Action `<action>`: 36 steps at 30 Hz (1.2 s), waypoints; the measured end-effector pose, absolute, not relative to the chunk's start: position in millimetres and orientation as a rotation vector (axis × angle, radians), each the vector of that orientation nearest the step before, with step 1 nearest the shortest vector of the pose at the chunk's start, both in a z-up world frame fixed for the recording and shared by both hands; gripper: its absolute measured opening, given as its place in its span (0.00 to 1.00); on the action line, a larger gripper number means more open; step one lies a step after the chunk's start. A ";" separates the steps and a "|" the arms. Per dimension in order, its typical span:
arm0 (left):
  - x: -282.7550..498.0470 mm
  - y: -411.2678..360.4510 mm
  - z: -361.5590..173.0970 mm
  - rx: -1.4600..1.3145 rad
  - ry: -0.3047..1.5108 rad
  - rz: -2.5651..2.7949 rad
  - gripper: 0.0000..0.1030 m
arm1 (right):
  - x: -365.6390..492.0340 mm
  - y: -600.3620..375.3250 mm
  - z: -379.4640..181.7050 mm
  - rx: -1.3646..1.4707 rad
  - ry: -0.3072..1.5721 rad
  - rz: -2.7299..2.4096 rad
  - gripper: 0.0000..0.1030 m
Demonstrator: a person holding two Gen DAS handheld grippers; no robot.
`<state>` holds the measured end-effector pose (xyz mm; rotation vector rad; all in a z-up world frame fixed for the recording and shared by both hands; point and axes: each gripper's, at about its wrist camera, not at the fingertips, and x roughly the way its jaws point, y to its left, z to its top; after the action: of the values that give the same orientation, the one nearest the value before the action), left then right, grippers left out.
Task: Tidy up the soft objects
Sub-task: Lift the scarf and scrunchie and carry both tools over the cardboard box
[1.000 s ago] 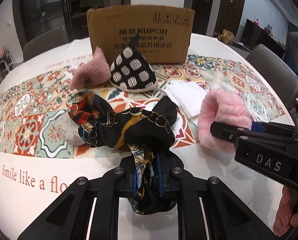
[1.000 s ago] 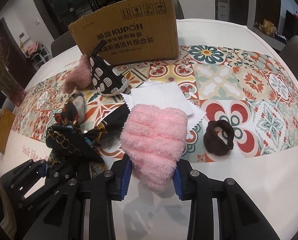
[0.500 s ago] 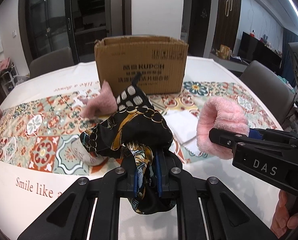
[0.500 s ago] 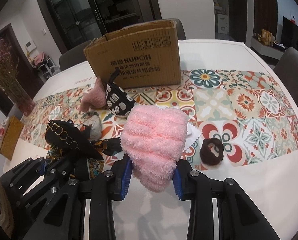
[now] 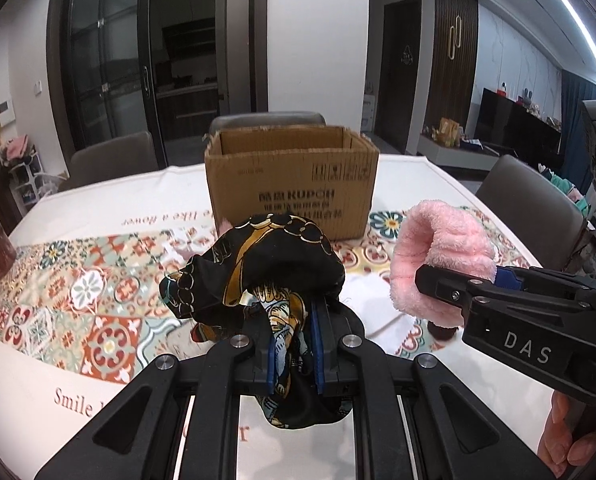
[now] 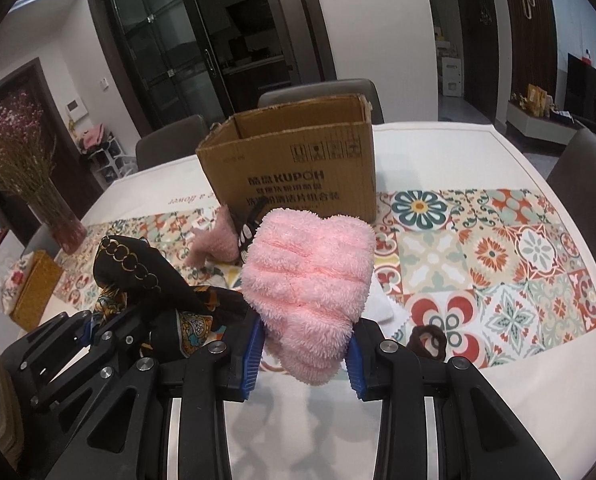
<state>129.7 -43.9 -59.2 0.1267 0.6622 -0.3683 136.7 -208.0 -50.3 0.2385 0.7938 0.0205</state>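
Behind everything stands a dim dining room with dark glass doors, and under me a round table (image 6: 478, 432) in a white cloth with a tiled runner. Nearest, my left gripper (image 5: 291, 344) is clamped on a black scarf (image 5: 273, 268), held clear of the table on the near side of the box, its tail drooping below the jaws. My right gripper (image 6: 304, 354) is squeezed onto a pink towel (image 6: 310, 276), also lifted, beside the scarf and in front of the box. A brown scrunchie (image 6: 428, 340) lies on the runner, nearer me than the box and to its right. White cloths (image 6: 378, 306) peek out under the towel. Close against the box front sit a pink sock (image 6: 217, 238) and a spotted pouch (image 6: 249, 232), mostly hidden. Beyond them stands the open box (image 5: 291, 184), with chairs past it.

Both loads look bound for the box, I judge. The scarf is slippery and bunched, so it could slide out before I get over the rim. Its hanging tail could snag the front wall and drag the light box or spill outside. My two grippers ride close together, so they may knock over the narrow opening. The towel is bulky and might catch on the edge.
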 end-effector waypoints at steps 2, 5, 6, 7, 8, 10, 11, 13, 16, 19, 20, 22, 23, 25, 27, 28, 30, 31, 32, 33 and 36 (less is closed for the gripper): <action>131.3 -43.6 -53.2 0.127 0.647 -0.368 0.14 | 138.4 -207.8 -43.4 0.236 0.775 0.022 0.35; 135.0 -43.1 -41.8 0.125 0.616 -0.369 0.14 | 140.9 -206.4 -32.9 0.234 0.747 0.025 0.35; 137.9 -42.8 -37.7 0.124 0.606 -0.371 0.14 | 142.1 -206.1 -30.6 0.232 0.741 0.025 0.35; 139.3 -42.5 -34.0 0.124 0.597 -0.372 0.14 | 143.9 -205.8 -27.3 0.230 0.731 0.026 0.35; 141.3 -42.3 -30.6 0.125 0.587 -0.372 0.14 | 145.6 -206.0 -24.3 0.229 0.722 0.026 0.35; 145.4 -42.4 -22.8 0.123 0.563 -0.374 0.14 | 148.7 -205.3 -18.2 0.227 0.707 0.029 0.35; 147.3 -41.8 -20.7 0.123 0.556 -0.375 0.14 | 150.3 -204.9 -15.6 0.227 0.700 0.029 0.35; 152.7 -41.1 -14.2 0.121 0.536 -0.378 0.14 | 154.7 -204.4 -8.8 0.226 0.683 0.030 0.35; 160.8 -40.7 -5.1 0.120 0.510 -0.382 0.14 | 161.0 -203.9 -0.5 0.223 0.662 0.031 0.35; 168.7 -41.6 2.6 0.127 0.484 -0.386 0.14 | 168.5 -204.2 7.7 0.222 0.640 0.030 0.35; 171.0 -41.7 4.7 0.127 0.478 -0.389 0.14 | 170.9 -204.4 9.9 0.221 0.634 0.030 0.35; 174.6 -43.4 10.0 0.130 0.461 -0.388 0.14 | 175.3 -204.7 14.6 0.220 0.620 0.029 0.35; 177.4 -43.5 11.8 0.132 0.453 -0.388 0.14 | 177.4 -204.5 16.6 0.218 0.615 0.028 0.35; 183.2 -44.4 16.2 0.135 0.439 -0.391 0.14 | 182.8 -205.3 20.4 0.213 0.603 0.025 0.35; 188.5 -45.5 20.1 0.139 0.424 -0.388 0.14 | 188.0 -206.4 24.2 0.210 0.592 0.023 0.35; 191.5 -46.1 22.4 0.138 0.417 -0.390 0.14 | 190.6 -207.1 26.0 0.209 0.586 0.022 0.35; 197.3 -47.2 25.9 0.136 0.409 -0.395 0.15 | 195.4 -208.0 30.2 0.207 0.573 0.019 0.35; 199.8 -46.5 28.4 0.136 0.403 -0.396 0.15 | 197.4 -208.1 31.6 0.206 0.570 0.020 0.35; 202.0 -47.4 29.9 0.138 0.397 -0.395 0.15 | 200.8 -208.8 33.6 0.204 0.565 0.020 0.35; 204.9 -48.4 31.9 0.143 0.388 -0.395 0.15 | 203.0 -209.2 35.0 0.203 0.561 0.019 0.35; 214.5 -52.2 37.1 0.151 0.369 -0.394 0.15 | 211.0 -210.9 40.6 0.193 0.544 0.011 0.35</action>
<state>214.5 -52.2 37.1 0.1511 0.3692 -0.3944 211.0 -210.9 40.6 0.1925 0.5436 0.0110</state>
